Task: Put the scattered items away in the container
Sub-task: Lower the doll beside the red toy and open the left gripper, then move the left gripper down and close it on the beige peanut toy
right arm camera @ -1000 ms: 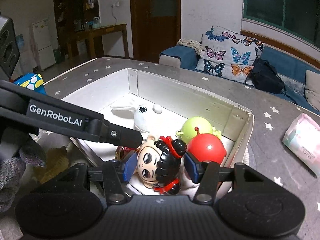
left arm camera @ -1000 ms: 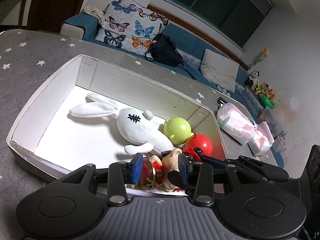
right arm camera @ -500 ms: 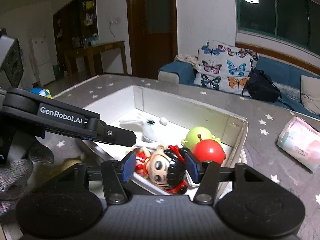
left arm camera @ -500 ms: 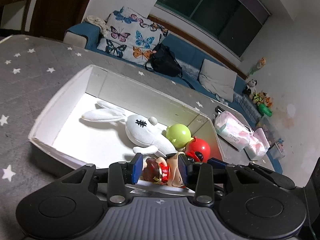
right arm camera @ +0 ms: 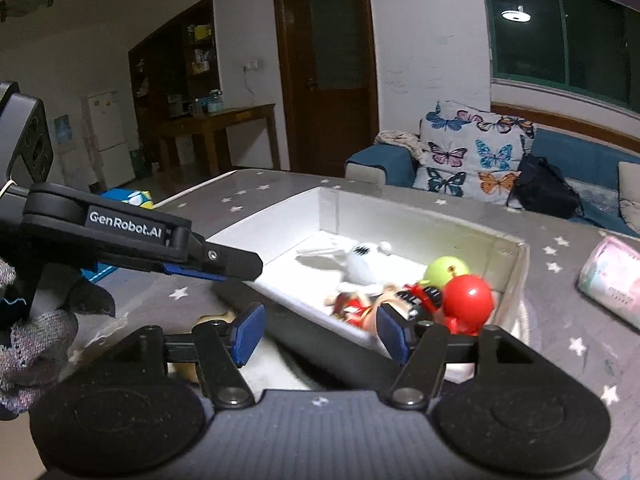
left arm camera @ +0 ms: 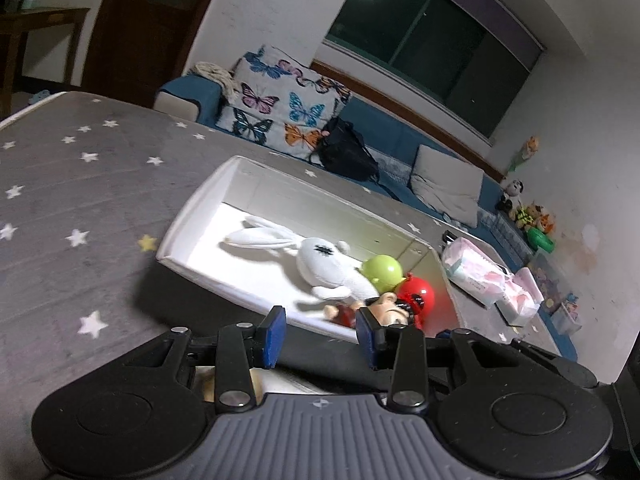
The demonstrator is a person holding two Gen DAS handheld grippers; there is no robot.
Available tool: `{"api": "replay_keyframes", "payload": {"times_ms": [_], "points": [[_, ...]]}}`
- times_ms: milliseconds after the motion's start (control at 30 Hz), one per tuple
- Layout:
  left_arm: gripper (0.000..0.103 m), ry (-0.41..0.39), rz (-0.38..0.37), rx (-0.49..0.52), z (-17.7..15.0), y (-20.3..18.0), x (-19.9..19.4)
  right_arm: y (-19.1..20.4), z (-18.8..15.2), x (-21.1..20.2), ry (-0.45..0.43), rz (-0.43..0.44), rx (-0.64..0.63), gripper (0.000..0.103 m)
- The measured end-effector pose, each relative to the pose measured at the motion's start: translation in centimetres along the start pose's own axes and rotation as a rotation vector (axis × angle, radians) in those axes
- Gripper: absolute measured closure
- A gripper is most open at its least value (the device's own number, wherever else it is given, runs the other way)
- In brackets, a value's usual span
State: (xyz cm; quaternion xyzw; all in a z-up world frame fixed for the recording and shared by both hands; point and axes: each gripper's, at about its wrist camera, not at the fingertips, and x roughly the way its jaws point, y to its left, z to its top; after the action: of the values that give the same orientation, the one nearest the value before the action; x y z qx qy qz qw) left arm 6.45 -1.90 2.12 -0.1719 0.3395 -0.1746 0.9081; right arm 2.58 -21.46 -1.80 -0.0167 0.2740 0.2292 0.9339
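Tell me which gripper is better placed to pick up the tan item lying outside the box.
Probably right: the tan item lies just ahead of the open right gripper; the left gripper points beyond it.

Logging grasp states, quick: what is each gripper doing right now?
Left gripper: open, holding nothing.
Right gripper: open, holding nothing; doll lies in the box.
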Motion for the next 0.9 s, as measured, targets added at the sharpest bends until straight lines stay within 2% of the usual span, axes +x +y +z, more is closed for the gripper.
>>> {"api": "replay_keyframes", "payload": {"times_ms": [367, 900], "points": [[0.062, 0.002, 0.048, -0.086, -2.0, 3.8, -1.8, 2.9, -1.7, 1.9, 0.057, 0.085, -0.028, 0.039], [0.062, 0.055, -0.007, -0.175, -3.1, 5.7, -1.1, 6.3, -3.0, 4.9, 0.139, 0.167, -0.07, 0.04]]}}
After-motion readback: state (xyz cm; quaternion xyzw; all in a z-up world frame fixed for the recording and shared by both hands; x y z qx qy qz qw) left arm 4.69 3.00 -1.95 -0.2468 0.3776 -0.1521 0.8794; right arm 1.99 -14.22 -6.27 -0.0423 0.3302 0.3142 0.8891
